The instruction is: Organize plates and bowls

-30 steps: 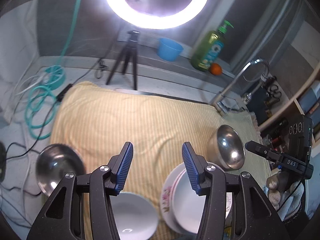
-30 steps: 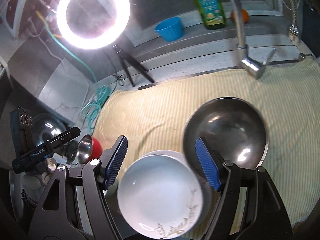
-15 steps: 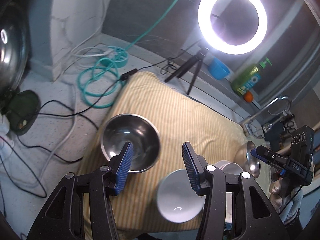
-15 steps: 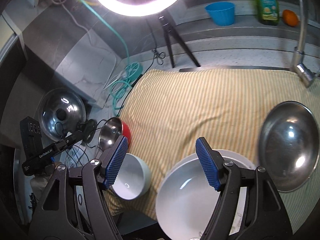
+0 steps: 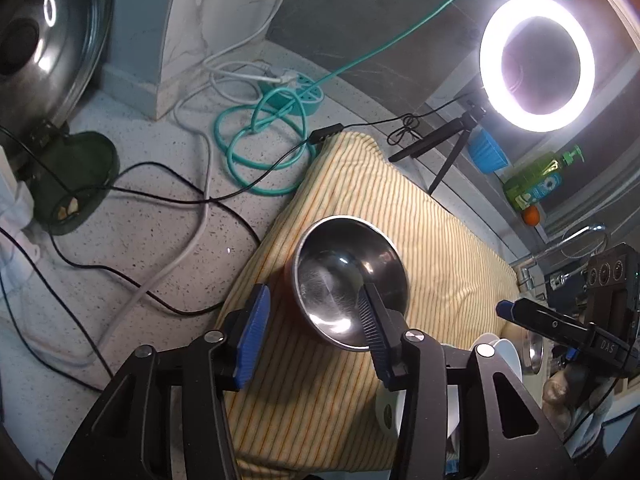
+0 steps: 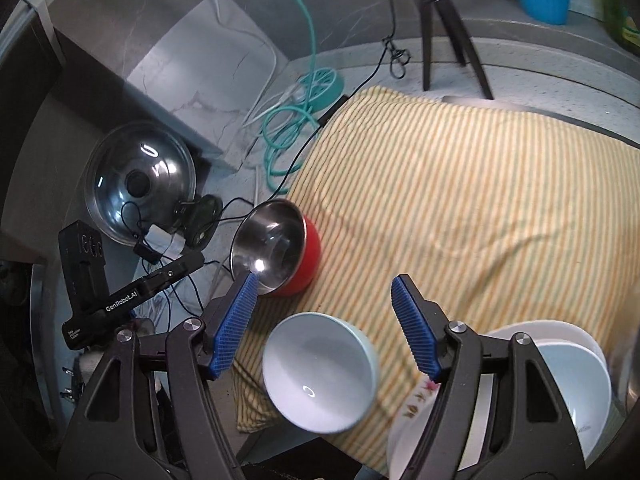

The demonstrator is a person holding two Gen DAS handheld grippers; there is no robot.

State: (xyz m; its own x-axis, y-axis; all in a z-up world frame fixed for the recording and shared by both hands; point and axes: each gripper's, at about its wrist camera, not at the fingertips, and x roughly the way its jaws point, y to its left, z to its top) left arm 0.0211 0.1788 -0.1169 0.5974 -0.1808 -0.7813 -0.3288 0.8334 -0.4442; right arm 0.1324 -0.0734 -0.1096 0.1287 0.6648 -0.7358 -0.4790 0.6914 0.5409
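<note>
A steel bowl with a red outside point(image 5: 350, 280) sits at the left edge of the yellow striped cloth point(image 5: 440, 248). My left gripper point(image 5: 312, 332) is open, its right finger inside the bowl's near rim, its left finger outside. The bowl also shows in the right wrist view point(image 6: 276, 252). My right gripper point(image 6: 324, 328) is open and empty above a white bowl point(image 6: 320, 372) at the cloth's front edge. Stacked white plates and a bowl point(image 6: 560, 380) lie to its right.
A ring light point(image 5: 536, 64) on a tripod, a blue tub point(image 5: 486, 150), a green soap bottle point(image 5: 536, 184) and a faucet point(image 5: 576, 240) stand behind the cloth. Teal hose point(image 5: 264, 148), cables and a pot lid point(image 5: 44, 36) lie left on the counter.
Both grippers swung left. My left gripper closed in on the red steel bowl and now straddles its rim. My right gripper moved from over the plates to over the white bowl.
</note>
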